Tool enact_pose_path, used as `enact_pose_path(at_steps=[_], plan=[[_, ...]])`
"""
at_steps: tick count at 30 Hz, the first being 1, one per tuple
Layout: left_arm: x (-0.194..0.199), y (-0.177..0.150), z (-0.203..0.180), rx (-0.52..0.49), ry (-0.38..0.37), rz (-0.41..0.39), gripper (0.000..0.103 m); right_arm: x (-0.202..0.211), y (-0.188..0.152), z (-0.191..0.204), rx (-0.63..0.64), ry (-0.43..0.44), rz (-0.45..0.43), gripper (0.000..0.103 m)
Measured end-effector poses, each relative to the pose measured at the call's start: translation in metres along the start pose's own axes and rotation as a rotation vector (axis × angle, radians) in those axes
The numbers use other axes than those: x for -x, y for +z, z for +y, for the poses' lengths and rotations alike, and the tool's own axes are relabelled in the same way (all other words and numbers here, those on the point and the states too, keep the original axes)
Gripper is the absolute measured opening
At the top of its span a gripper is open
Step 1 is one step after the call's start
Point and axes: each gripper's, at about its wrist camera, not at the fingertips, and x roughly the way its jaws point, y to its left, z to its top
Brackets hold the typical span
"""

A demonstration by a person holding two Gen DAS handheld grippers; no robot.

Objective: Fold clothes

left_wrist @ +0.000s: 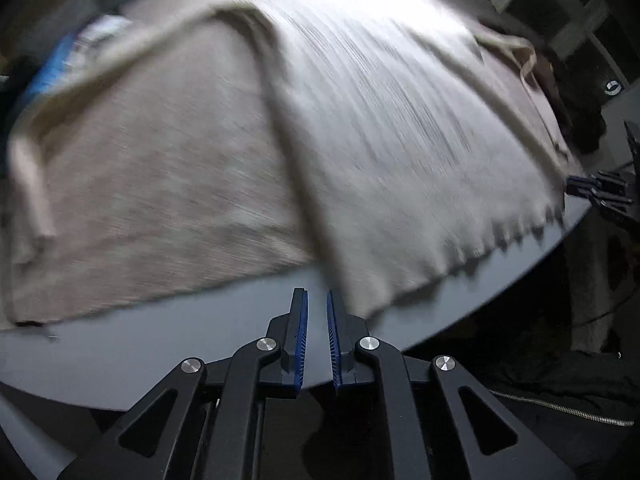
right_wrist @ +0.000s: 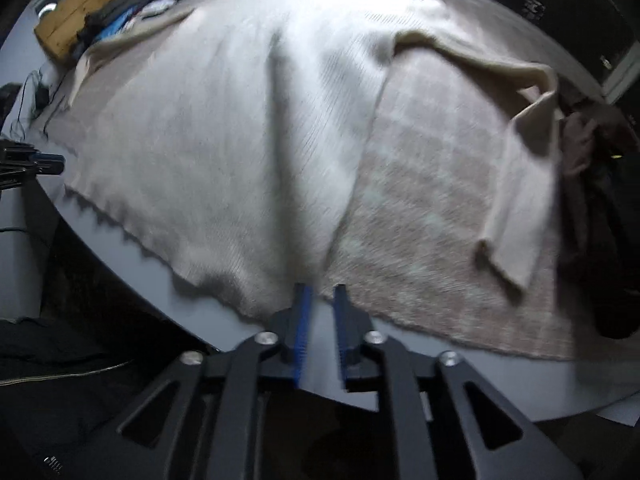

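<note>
A cream knit sweater (left_wrist: 380, 128) lies spread across the grey table (left_wrist: 140, 344), on top of a beige cloth (left_wrist: 140, 184) that covers much of the tabletop. Its scalloped hem (left_wrist: 516, 236) reaches the near table edge, and 1 sleeve (right_wrist: 516, 184) is bent across the beige cloth on the right. Both views are blurred.

The left gripper (left_wrist: 317, 304) sits low at the near table edge, just short of the sweater's corner, its blue-padded jaws a narrow gap apart with nothing between them. The right gripper (right_wrist: 322, 296) is at the hem too, jaws likewise parted and empty.

A wooden box (right_wrist: 76, 20) and dark clothing (right_wrist: 600, 208) lie at the table's far sides.
</note>
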Motion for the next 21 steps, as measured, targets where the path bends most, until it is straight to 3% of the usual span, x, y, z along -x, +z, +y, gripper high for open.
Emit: enact_pose_path(at_steps=[2, 3, 8, 14, 21], plan=[[0.023, 0.004, 0.03, 0.031, 0.105, -0.071, 0.035, 0.021, 0.015, -0.008, -0.042, 0.02, -0.059, 0.034], [0.031, 0.006, 0.053, 0.06, 0.155, -0.094, 0.037, 0.031, 0.025, -0.011, -0.062, 0.033, -0.086, 0.04], [0.041, 0.007, 0.153, 0.21, 0.305, -0.134, 0.039, 0.045, 0.096, 0.01, -0.091, 0.051, -0.192, 0.042], [0.004, 0.012, 0.201, 0.241, 0.235, -0.089, 0.039, 0.012, 0.186, 0.1, 0.023, 0.127, -0.238, 0.042], [-0.022, 0.015, 0.215, 0.188, 0.152, -0.051, 0.039, -0.05, 0.28, 0.221, 0.172, 0.202, -0.219, 0.042]])
